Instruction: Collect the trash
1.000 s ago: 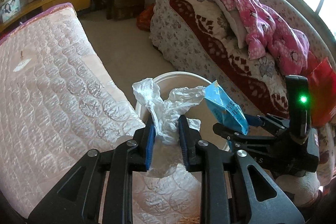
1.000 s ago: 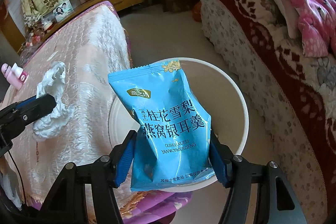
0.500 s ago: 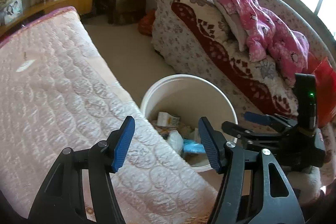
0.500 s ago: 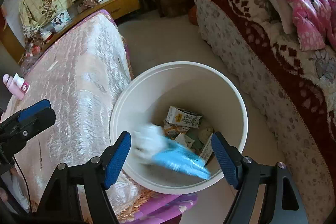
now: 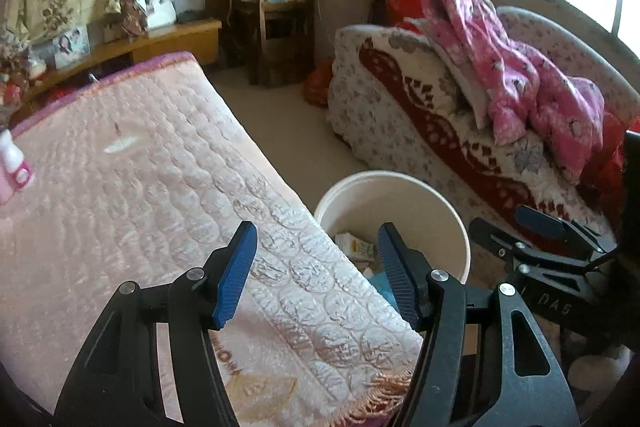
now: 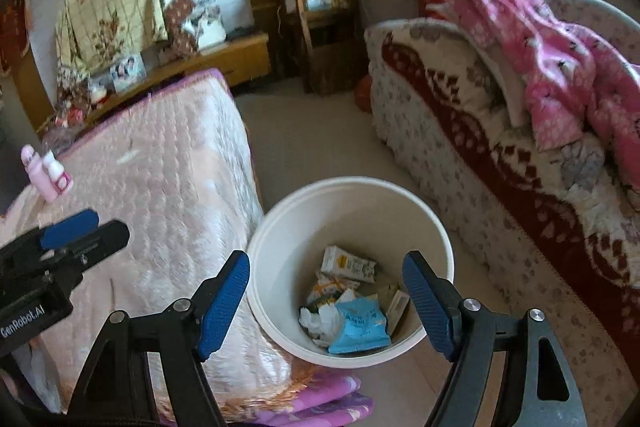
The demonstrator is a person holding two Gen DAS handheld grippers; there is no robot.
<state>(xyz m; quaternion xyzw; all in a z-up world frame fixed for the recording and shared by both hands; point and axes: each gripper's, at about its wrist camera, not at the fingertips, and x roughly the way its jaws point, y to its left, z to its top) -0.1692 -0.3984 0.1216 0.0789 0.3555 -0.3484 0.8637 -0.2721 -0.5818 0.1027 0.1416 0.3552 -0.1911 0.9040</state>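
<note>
Both our grippers, left and right, have just spread apart and grip nothing. Below us: quilted bed, floral sofa, white bin between. Our right fingers frame the blue packet and crumpled tissue inside; lower rubbish is indistinct.

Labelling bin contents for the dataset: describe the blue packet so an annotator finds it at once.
Find the white round bin on the floor between the pink quilted bed and the patterned sofa. Inside, on top of the pile at the near side, lies the blue packet, beside a crumpled white tissue. It is the only bright blue item; the carton and other wrappers are pale.
</note>
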